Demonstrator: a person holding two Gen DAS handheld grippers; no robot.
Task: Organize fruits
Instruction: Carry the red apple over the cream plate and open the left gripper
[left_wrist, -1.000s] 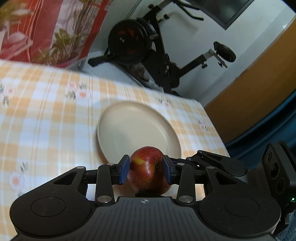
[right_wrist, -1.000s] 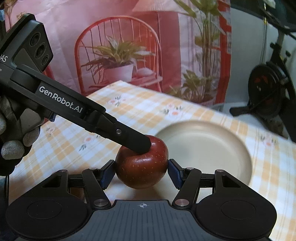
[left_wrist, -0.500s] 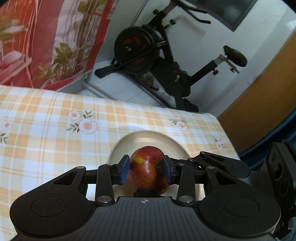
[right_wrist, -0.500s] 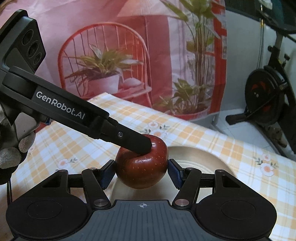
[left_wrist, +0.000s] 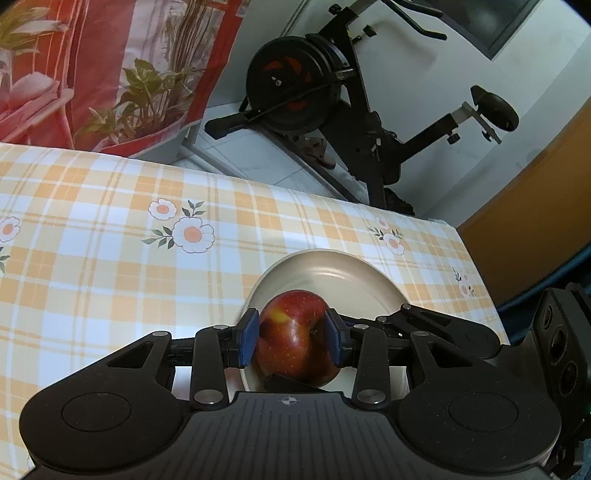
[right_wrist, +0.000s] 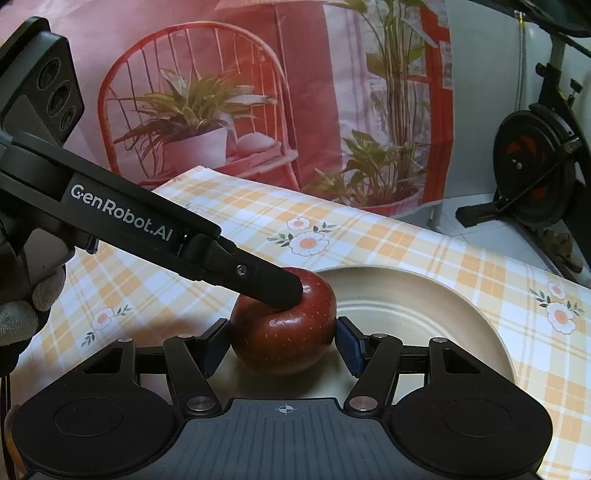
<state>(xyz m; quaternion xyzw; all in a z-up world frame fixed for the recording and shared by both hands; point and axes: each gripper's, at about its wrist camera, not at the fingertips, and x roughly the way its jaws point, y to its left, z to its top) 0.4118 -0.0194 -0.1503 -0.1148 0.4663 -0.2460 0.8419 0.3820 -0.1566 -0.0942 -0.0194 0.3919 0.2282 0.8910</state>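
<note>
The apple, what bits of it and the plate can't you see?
- Underside of the apple, right wrist view: turned away, so contact with the plate is unclear.
- Plate's near edge, both views: hidden by gripper bodies.
- Apple's top, right wrist view: covered by the left gripper's finger.

The apple (left_wrist: 295, 339) hides the plate's (left_wrist: 354, 273) near part (the exercise bike (right_wrist: 535, 177) runs off-frame).
</note>
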